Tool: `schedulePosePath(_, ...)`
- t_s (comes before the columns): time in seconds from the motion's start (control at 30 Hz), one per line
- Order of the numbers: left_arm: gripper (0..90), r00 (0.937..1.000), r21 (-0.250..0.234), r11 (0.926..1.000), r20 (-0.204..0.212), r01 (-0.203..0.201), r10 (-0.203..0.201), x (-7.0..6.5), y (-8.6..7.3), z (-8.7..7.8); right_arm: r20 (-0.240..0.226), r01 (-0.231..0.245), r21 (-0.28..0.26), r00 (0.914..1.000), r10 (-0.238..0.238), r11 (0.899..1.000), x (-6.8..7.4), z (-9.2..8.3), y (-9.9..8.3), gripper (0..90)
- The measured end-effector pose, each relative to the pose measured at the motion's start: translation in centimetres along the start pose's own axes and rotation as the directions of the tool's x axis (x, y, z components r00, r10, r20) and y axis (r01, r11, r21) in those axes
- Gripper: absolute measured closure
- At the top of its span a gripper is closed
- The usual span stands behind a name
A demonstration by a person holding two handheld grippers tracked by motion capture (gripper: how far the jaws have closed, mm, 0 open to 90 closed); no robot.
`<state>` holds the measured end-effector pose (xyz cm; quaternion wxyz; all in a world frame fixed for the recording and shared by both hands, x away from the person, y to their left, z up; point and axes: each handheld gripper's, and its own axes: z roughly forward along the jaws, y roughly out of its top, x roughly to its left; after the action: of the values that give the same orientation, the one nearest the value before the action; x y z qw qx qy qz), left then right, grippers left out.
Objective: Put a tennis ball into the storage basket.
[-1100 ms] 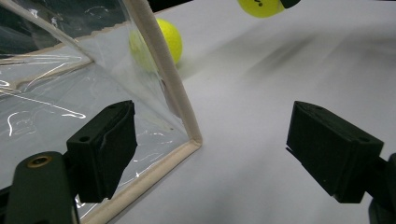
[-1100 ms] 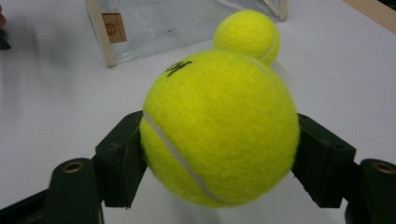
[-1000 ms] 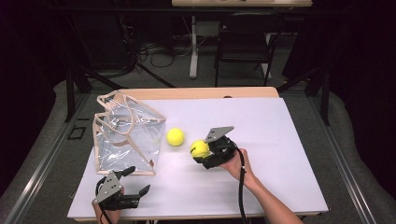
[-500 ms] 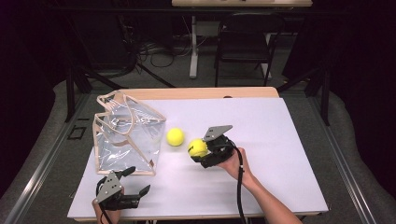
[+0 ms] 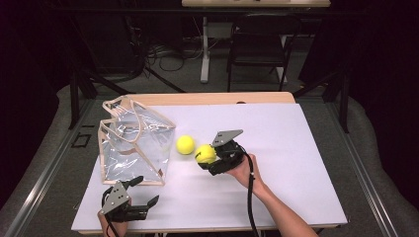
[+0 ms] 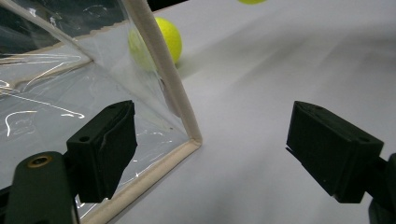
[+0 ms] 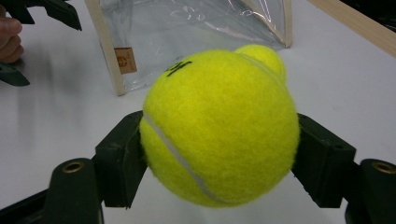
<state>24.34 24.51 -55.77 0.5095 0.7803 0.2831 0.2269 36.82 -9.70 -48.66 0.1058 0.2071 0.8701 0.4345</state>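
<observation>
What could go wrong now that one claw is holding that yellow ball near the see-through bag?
The right gripper pinches the held tennis ball only at its sides, so it might squirt out and roll off the table. The clear bag looks floppy and the open left gripper isn't holding it, so it may tip. The second ball could get knocked.

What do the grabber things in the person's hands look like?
Both are black. The left gripper and the right gripper each carry a grey three-cornered plate on top. Each has two chunky black jaws with blocky, squared pads; brass-coloured rivets sit at the jaw bases. A black cable trails from the right one along the forearm. No sleeves show on the forearms.
</observation>
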Motion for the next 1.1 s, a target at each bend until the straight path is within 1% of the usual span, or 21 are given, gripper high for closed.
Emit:
schedulePosePath(0.17, 16.0, 1.0000, -0.007, 1.0000, -0.002, -0.004, 0.004, 0.1, 0.0, 0.0, -0.008, 0.003, -0.018, 1.0000, -0.004, 1.000, 0.2, 0.2, 0.7, 26.0)
schedulePosePath(0.47, 16.0, 1.0000, -0.005, 1.0000, 0.001, -0.006, 0.006, 0.1, 0.0, 0.0, -0.018, 0.012, -0.027, 0.9997, -0.013, 1.000, 0.4, 0.6, 1.5, 26.0)
schedulePosePath(0.57, 16.0, 1.0000, -0.009, 1.0000, 0.001, 0.000, 0.000, 0.0, 0.0, 0.1, -0.023, 0.016, -0.028, 0.9996, -0.016, 0.999, 0.4, 0.7, 1.8, 26.1)
schedulePosePath(0.83, 16.0, 1.0000, -0.006, 1.0000, 0.003, -0.006, 0.006, 0.0, 0.0, 0.0, -0.025, 0.022, -0.042, 0.9994, -0.023, 0.999, 0.3, 0.6, 2.8, 26.1)
schedulePosePath(0.93, 16.0, 1.0000, -0.004, 1.0000, 0.002, -0.002, 0.002, 0.1, 0.0, 0.0, -0.027, 0.025, -0.040, 0.9993, -0.026, 0.999, 0.2, 0.6, 3.0, 26.0)
schedulePosePath(1.1, 16.0, 1.0000, -0.007, 1.0000, 0.001, -0.006, 0.006, 0.1, 0.0, 0.0, -0.032, 0.029, -0.040, 0.9990, -0.030, 0.999, 0.0, 0.8, 3.4, 26.1)
